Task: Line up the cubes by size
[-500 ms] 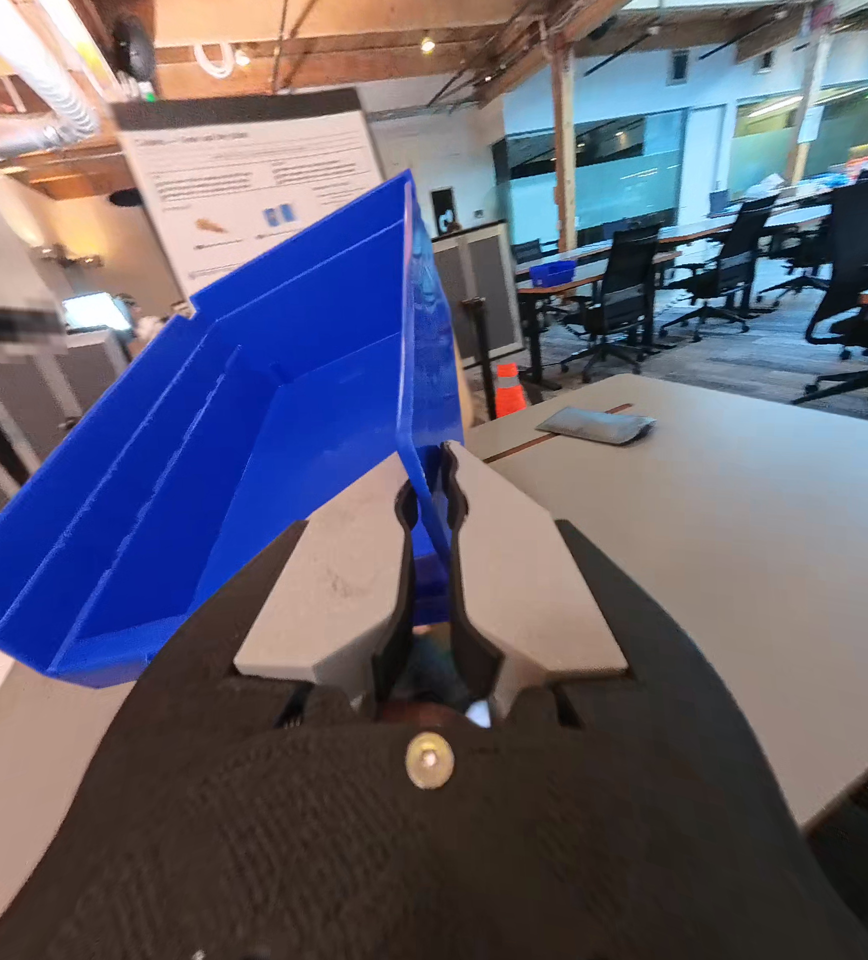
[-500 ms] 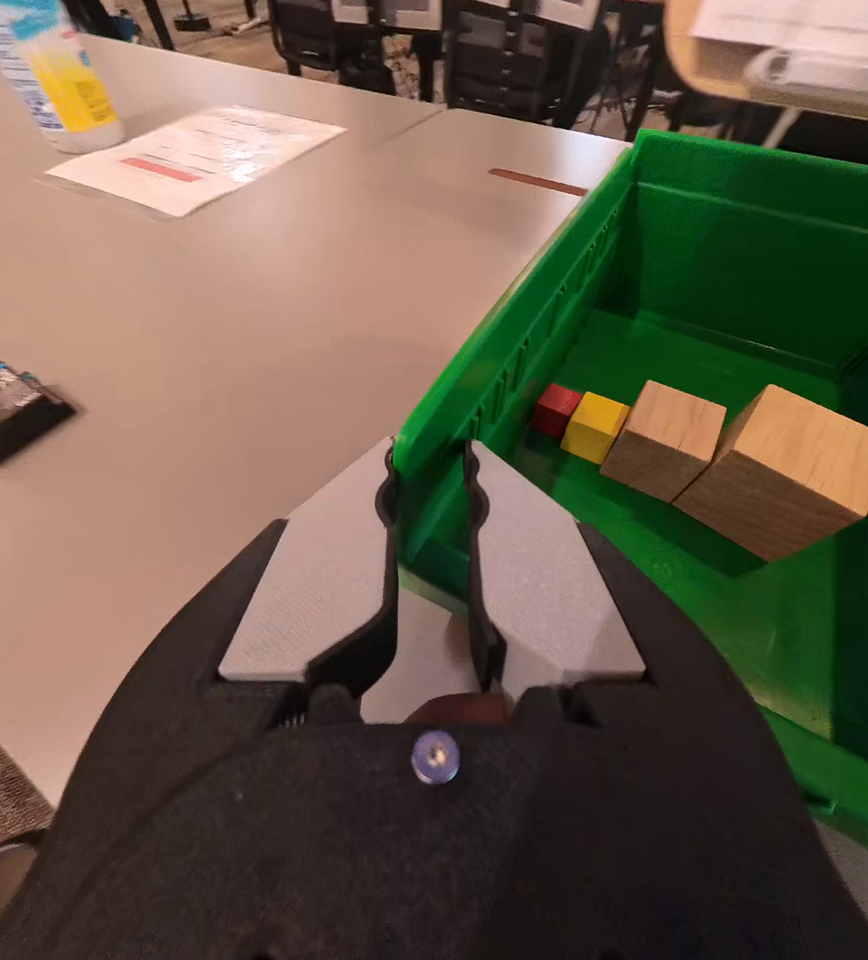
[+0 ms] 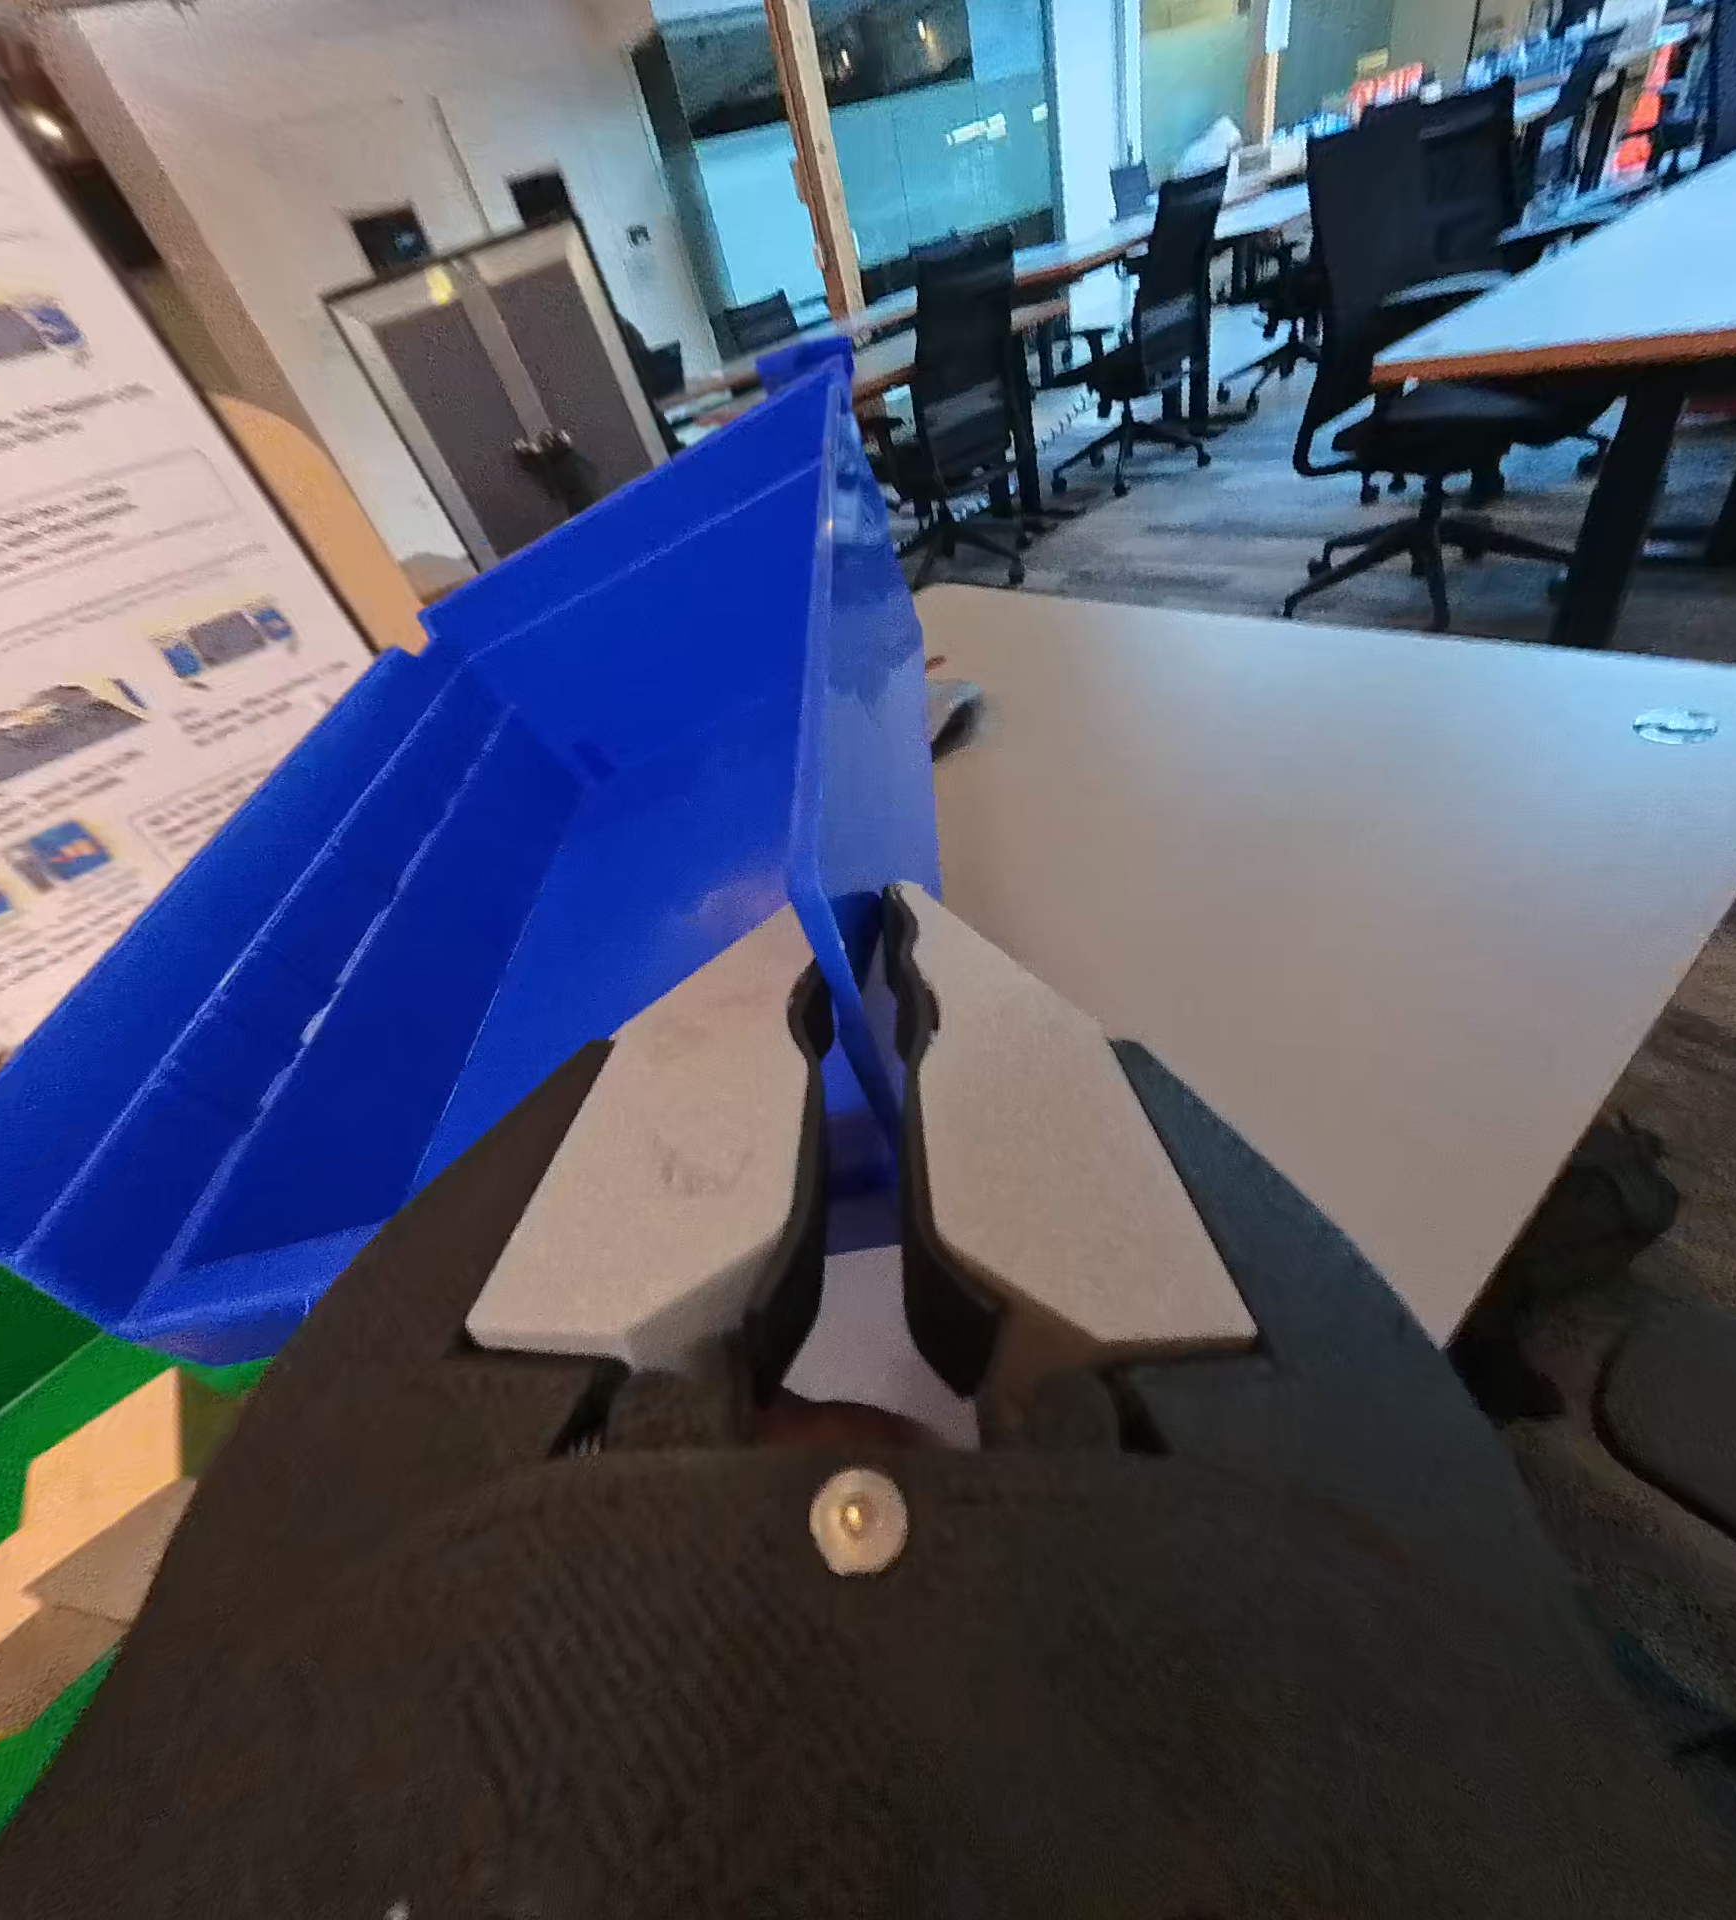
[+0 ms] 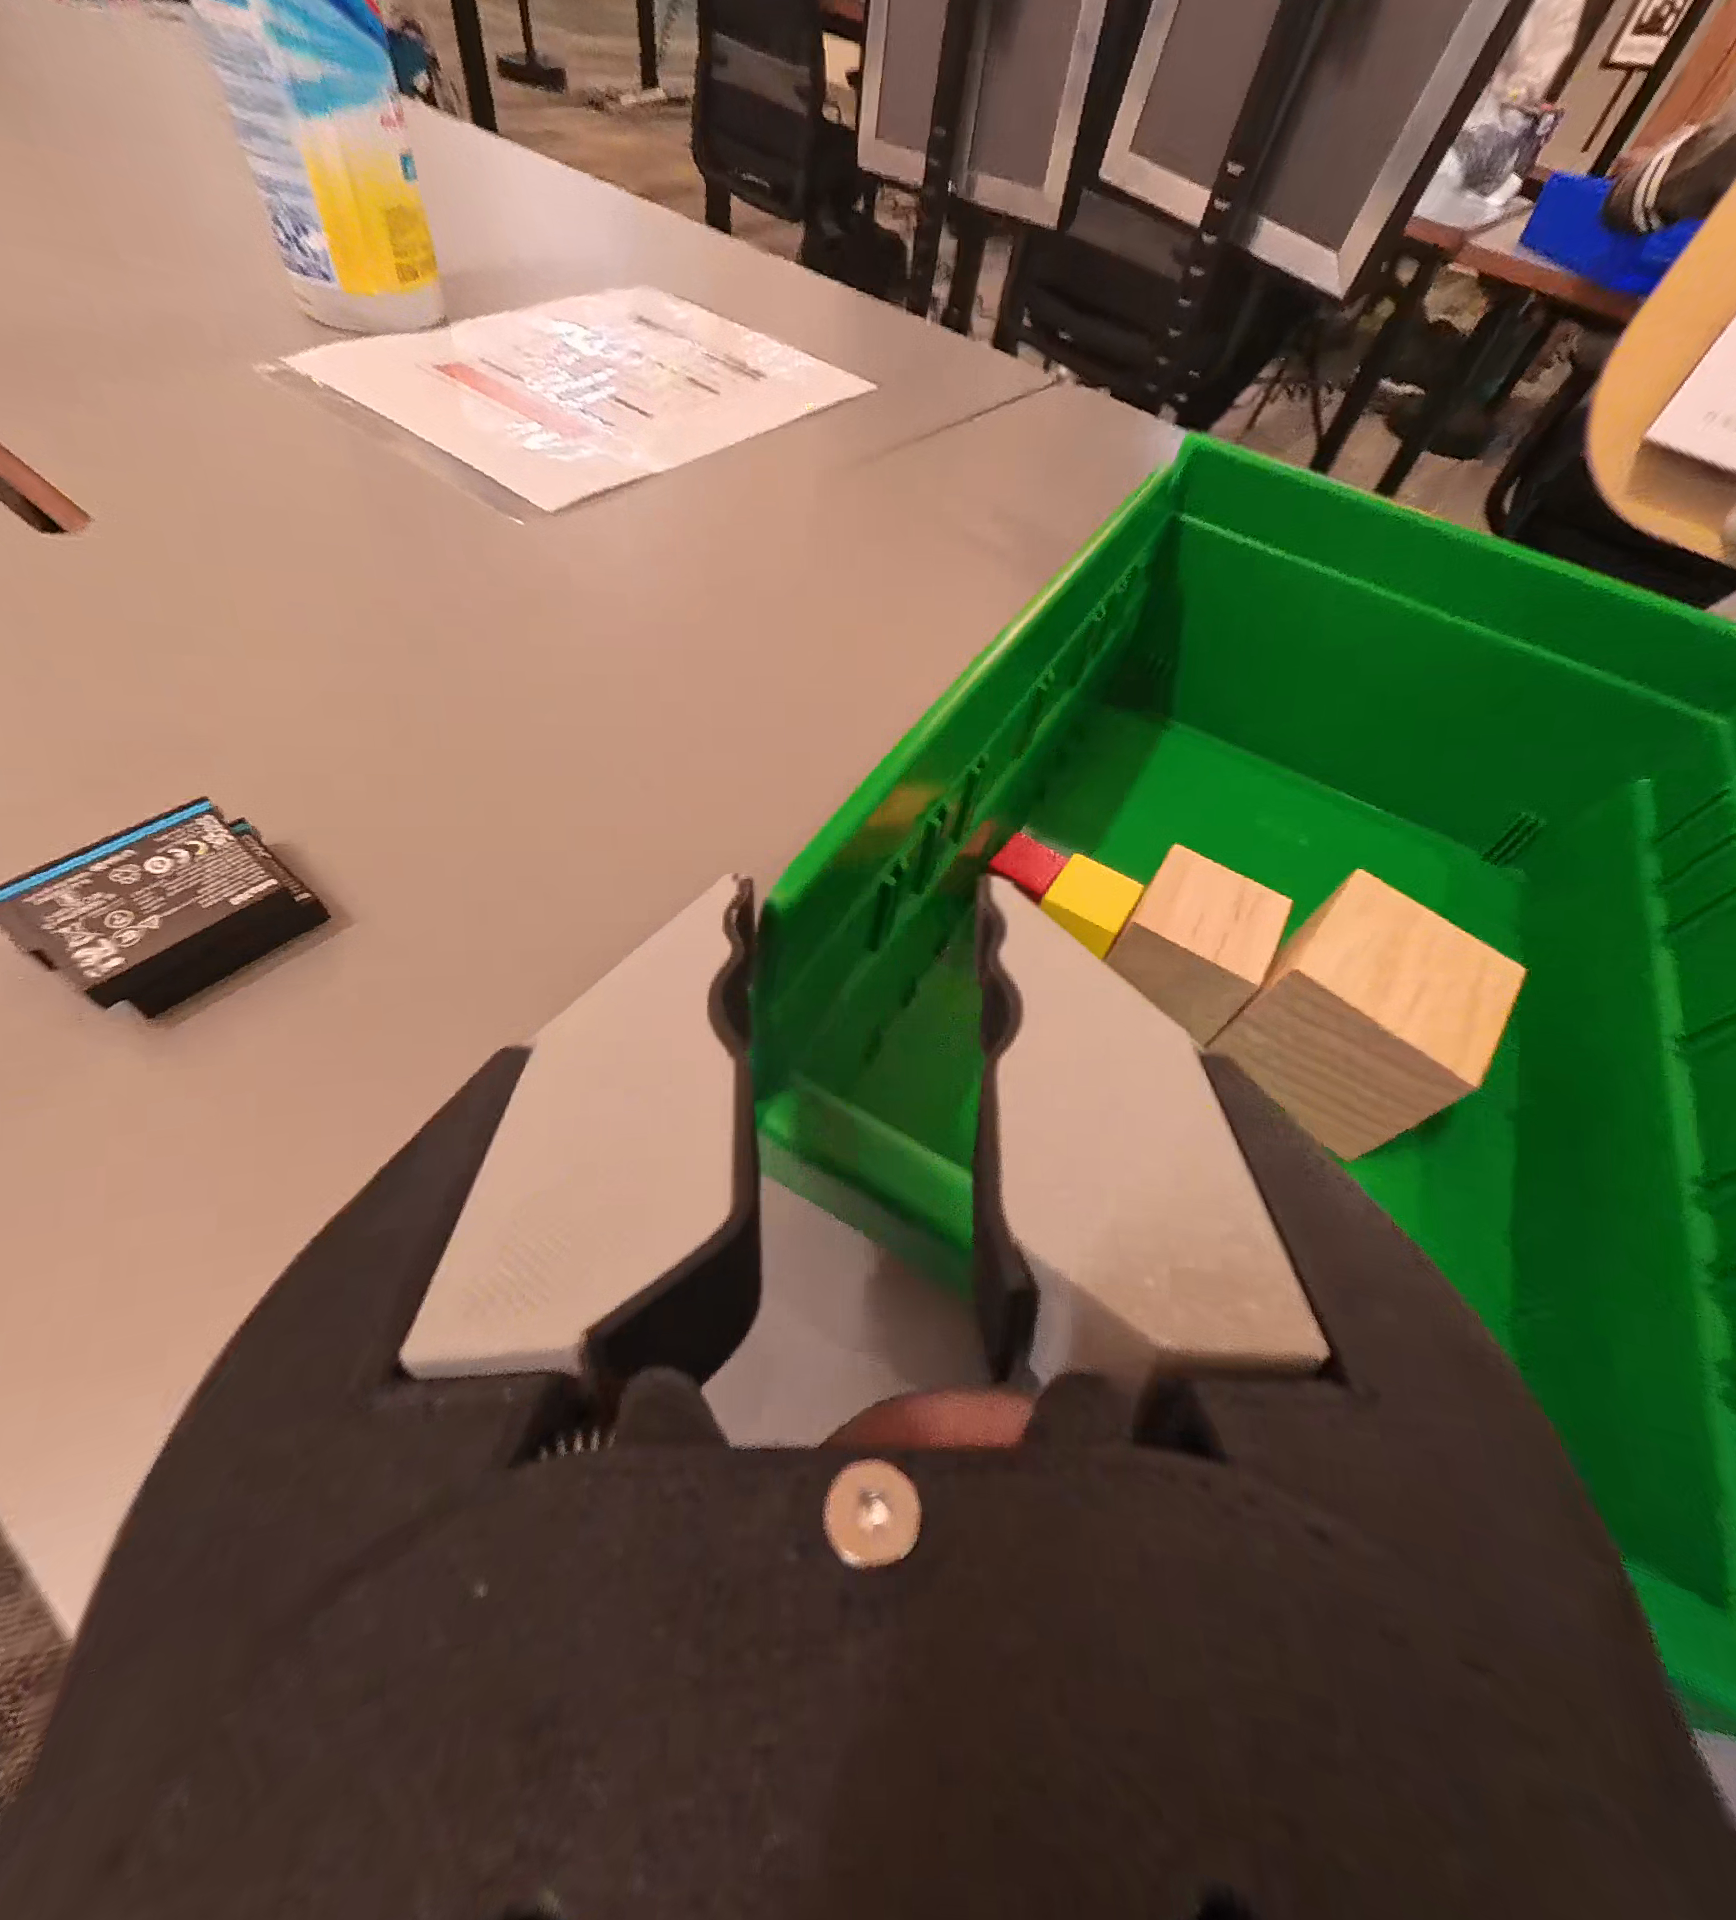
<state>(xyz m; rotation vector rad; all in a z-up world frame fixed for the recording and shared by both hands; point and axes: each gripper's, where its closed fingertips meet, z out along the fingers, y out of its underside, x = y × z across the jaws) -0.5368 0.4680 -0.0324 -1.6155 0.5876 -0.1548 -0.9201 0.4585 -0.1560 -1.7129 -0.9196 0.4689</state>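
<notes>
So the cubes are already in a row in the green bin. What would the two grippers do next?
Probably lower the tilted blue bin, clamped in the left gripper, onto the table. The cubes already sit ordered by size, and the right gripper has opened around the green bin wall.

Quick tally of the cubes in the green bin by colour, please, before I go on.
Red cube: 1
Yellow cube: 1
Plain wooden cubes: 2
Total: 4, all in the green bin

Red cube (image 4: 1028, 858): half hidden behind right finger (image 4: 1103, 1122), at 12 o'clock. Green bin (image 4: 1466, 665) cut off at 3 o'clock. Poster (image 3: 64, 582) blurred.
</notes>
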